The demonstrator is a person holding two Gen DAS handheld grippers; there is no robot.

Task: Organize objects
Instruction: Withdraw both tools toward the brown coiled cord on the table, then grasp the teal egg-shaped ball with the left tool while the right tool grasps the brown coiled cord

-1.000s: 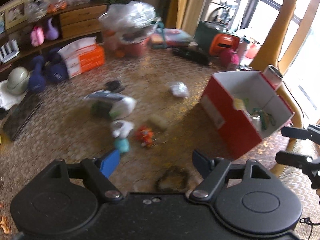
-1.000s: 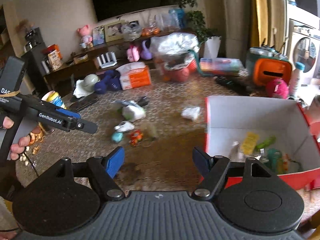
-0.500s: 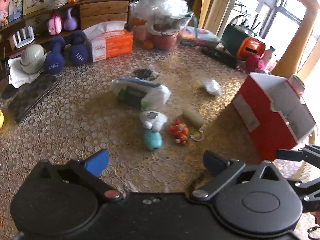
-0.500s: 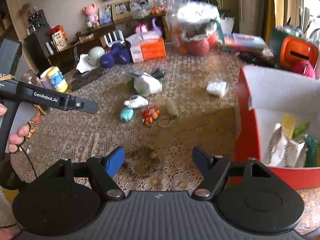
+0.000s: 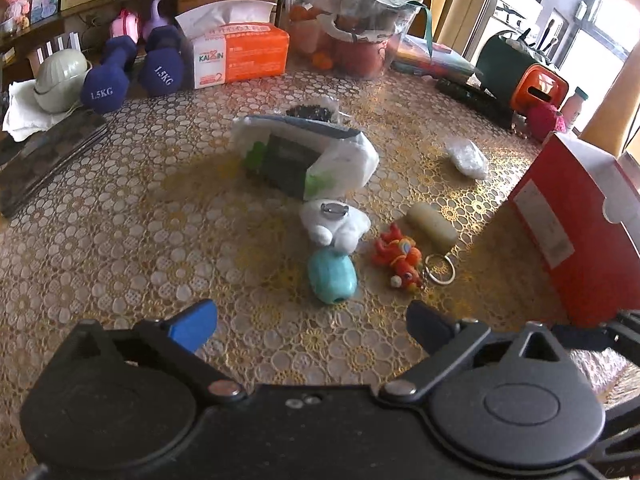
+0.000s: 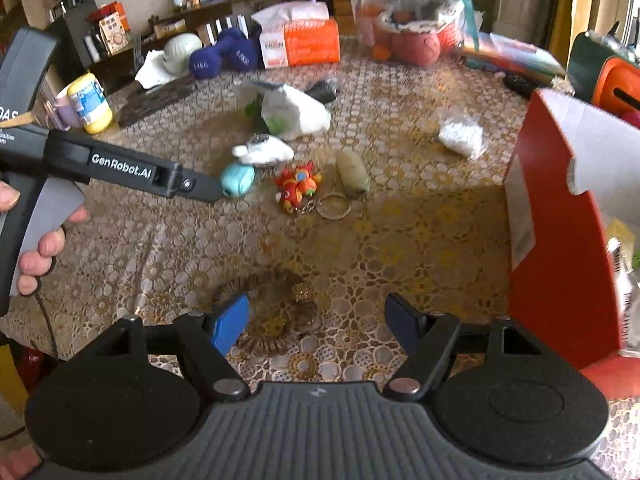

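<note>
Small items lie on the lace-covered table: a turquoise egg-shaped toy [image 5: 332, 276], a white plush toy [image 5: 334, 224], an orange toy keychain [image 5: 398, 258] with a ring, a beige cylinder [image 5: 431, 227], a white-and-green packet [image 5: 304, 158] and a crumpled white bag [image 5: 466, 157]. A red box [image 5: 576, 232] stands at the right, with several items inside it in the right wrist view [image 6: 560, 216]. My left gripper [image 5: 312, 326] is open and empty just short of the turquoise toy. My right gripper [image 6: 316, 320] is open and empty over a brown beaded bracelet [image 6: 268, 312].
At the back stand two blue dumbbells [image 5: 132, 74], an orange tissue box [image 5: 240, 56], a plastic-wrapped fruit basket [image 5: 360, 12] and a green-orange container [image 5: 520, 76]. A dark flat case [image 5: 44, 152] lies at the left. A yellow-lidded jar [image 6: 88, 102] stands at the far left.
Both grippers have moved forward and lower toward the table. The left has closed in on the cluster of toys. The right has come over the bracelet, with the red box shifted right.
</note>
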